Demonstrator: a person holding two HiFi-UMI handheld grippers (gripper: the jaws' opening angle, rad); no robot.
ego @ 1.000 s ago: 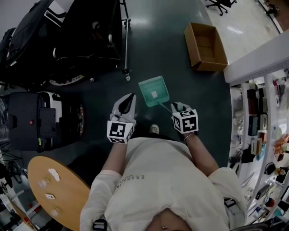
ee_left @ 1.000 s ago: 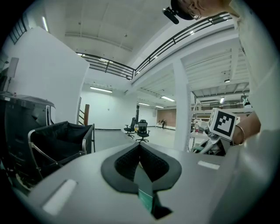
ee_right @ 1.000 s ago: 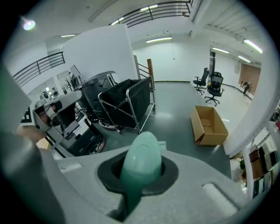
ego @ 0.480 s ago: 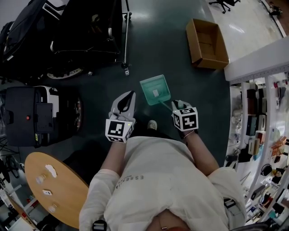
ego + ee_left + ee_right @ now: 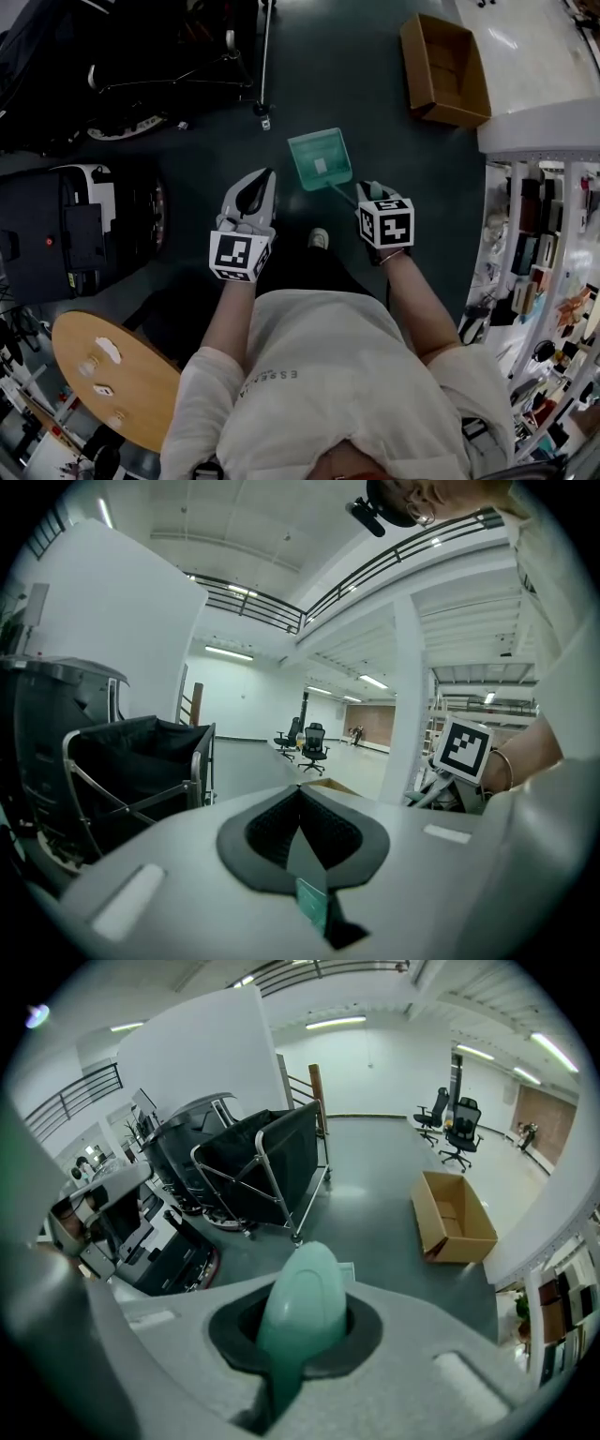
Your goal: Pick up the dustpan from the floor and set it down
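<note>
The green dustpan [image 5: 321, 161] lies out ahead of the person's feet over the dark floor; I cannot tell whether its pan touches the floor. Its thin handle runs back into my right gripper [image 5: 371, 193], which is shut on it. In the right gripper view the rounded green handle end [image 5: 300, 1309] sticks up between the black pads of the right gripper [image 5: 302, 1330]. My left gripper [image 5: 263, 180] hangs to the left of the dustpan, apart from it. In the left gripper view its pads [image 5: 281, 822] meet with nothing held.
An open cardboard box [image 5: 448, 70] lies on the floor at the far right. A black folding cart [image 5: 187, 47] stands at the far left, with a black machine [image 5: 75, 234] nearer. A round wooden table [image 5: 108, 375] is at lower left. Shelves [image 5: 544, 281] line the right side.
Both grippers have sunk a little and moved forward together. The dustpan stays in the right gripper and now sits farther out ahead of the feet.
</note>
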